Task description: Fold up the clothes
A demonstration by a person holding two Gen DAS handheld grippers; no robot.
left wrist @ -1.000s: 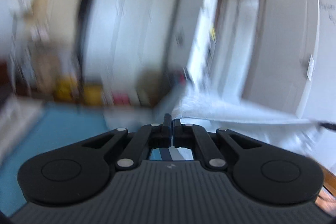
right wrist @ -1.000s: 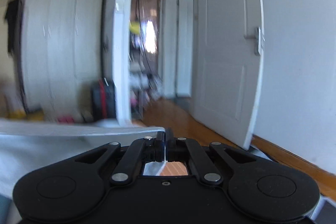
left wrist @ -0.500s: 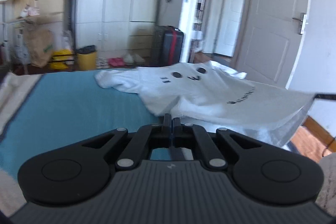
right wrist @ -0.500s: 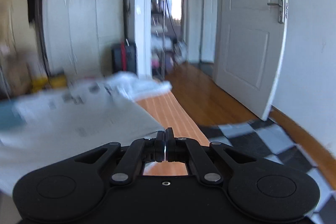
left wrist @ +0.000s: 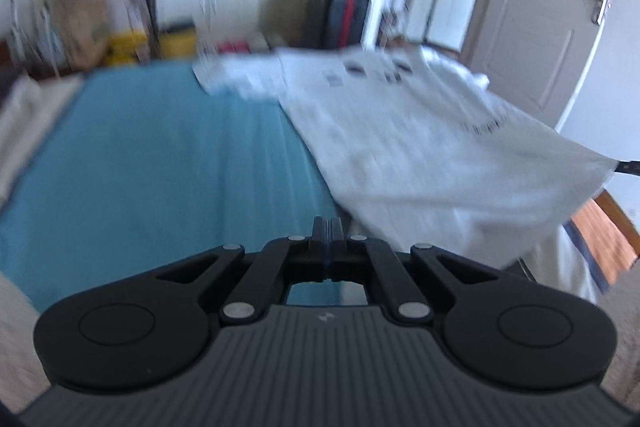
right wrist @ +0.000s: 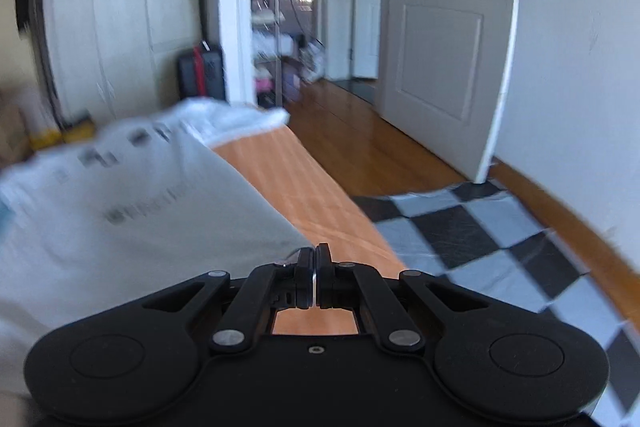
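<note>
**Shirt pinched at both corners, spread over the bed**

Bottom centre of the left view: left gripper clamped tight, jaws together, the near edge of the white shirt meeting the fingertips there, though blur hides the pinch itself. Bottom centre of the right view: right gripper likewise closed, a sliver of white cloth nipped between the jaws. Stretching away from both, up through mid-frame: shirt lying spread, dark print smeared by blur, far sleeve bunched at upper centre. Left half of the left view: teal bed cover, bare. Centre of the right view: orange striped sheet beside the shirt's edge. Lower right there: black-and-white checked cloth on the wooden floor. Farther back, upper right in both views: white door ajar. Upper left: wardrobe, with a dark suitcase near the doorway.
</note>
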